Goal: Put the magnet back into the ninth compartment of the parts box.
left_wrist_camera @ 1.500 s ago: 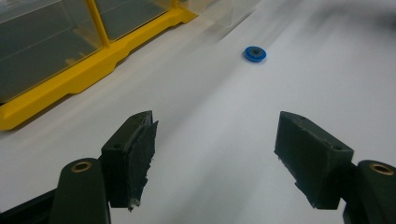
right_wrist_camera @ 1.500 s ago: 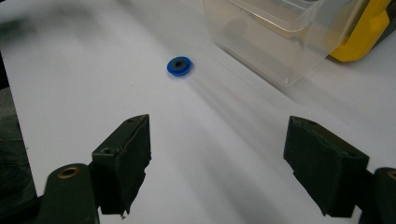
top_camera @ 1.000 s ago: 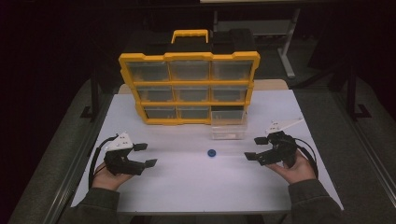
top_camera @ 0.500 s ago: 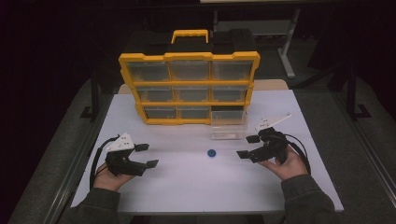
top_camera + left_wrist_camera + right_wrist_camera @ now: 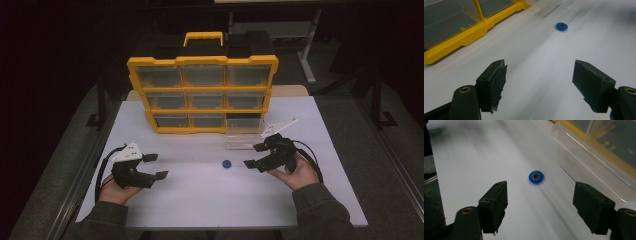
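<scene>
**A:** Where do we stand with the blue washer (image 5: 226, 163)?

**B:** We see it lying flat on the white table (image 5: 200, 200), in front of the yellow organiser (image 5: 202, 90) and a little out from its lower right corner. Nothing touches it. In the right gripper view the washer (image 5: 536, 176) sits ahead of the jaws, roughly centred between them but beyond their tips.

**A:** And the right gripper (image 5: 257, 155)?

**B:** We hold it just to the right of the washer, jaws pointing toward it. They stand wide apart with only bare table between them; no pad presses on anything.

**A:** What is that clear thing close by?

**B:** A clear plastic drawer (image 5: 242, 135), standing on the table in front of the organiser's bottom right slot. It lies behind the washer and to its right, apart from it. In the right gripper view the drawer (image 5: 584, 152) runs along the right side, with the washer near its wall but not against it.

**A:** The left gripper (image 5: 155, 166)?

**B:** Well to the left of the washer, low over the table, its jaws also spread wide and holding nothing. From the left gripper view the washer (image 5: 561, 26) shows far ahead, to the right of the organiser's yellow base (image 5: 461, 40).
</scene>
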`<state>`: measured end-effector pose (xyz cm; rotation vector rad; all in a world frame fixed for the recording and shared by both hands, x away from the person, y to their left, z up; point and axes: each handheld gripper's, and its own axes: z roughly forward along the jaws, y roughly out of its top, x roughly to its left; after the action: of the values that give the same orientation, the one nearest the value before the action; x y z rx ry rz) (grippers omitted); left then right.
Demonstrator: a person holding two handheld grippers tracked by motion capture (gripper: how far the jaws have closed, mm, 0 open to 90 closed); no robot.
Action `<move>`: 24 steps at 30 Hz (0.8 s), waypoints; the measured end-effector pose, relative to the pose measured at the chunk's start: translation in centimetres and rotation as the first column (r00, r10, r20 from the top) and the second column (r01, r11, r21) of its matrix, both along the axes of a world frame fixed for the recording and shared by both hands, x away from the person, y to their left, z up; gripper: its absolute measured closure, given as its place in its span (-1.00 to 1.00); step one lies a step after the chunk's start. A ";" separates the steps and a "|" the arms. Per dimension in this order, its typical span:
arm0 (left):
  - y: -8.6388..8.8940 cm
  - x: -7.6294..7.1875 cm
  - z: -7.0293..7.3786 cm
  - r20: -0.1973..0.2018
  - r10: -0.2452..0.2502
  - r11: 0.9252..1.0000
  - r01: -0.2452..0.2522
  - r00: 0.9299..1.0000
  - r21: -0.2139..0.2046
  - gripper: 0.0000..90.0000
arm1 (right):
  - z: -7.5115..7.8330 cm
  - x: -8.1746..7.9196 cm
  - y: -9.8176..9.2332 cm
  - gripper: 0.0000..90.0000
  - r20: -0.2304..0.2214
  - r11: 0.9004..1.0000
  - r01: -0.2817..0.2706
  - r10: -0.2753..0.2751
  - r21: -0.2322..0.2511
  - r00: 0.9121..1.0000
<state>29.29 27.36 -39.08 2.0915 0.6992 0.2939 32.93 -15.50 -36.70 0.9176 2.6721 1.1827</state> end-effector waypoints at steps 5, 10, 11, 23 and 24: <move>0.2 0.1 0.1 -0.002 0.005 1.000 -0.005 1.000 -0.007 -0.42 | 0.2 -0.1 1.2 -0.39 0.001 1.000 -0.009 0.009 -0.019 1.000; 0.5 0.0 0.2 0.003 0.016 1.000 -0.016 1.000 -0.022 -0.42 | 0.1 0.3 2.1 -0.34 0.010 0.999 -0.022 0.022 -0.026 1.000; 0.5 0.0 0.2 0.003 0.016 1.000 -0.016 1.000 -0.022 -0.42 | 0.0 0.3 2.4 -0.34 0.003 0.999 -0.020 0.020 -0.029 1.000; 0.6 0.1 0.3 0.008 0.017 1.000 -0.017 1.000 -0.024 -0.42 | -1.1 0.8 4.2 -0.21 -0.006 0.997 -0.035 0.034 -0.076 0.999; 0.5 0.1 0.2 0.008 0.014 1.000 -0.014 1.000 -0.024 -0.42 | -1.1 0.8 4.2 -0.21 -0.006 0.997 -0.035 0.034 -0.076 0.999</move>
<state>29.37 27.88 -38.84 2.0623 0.7101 0.3001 33.73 -11.31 -37.82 0.8674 2.7263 1.0783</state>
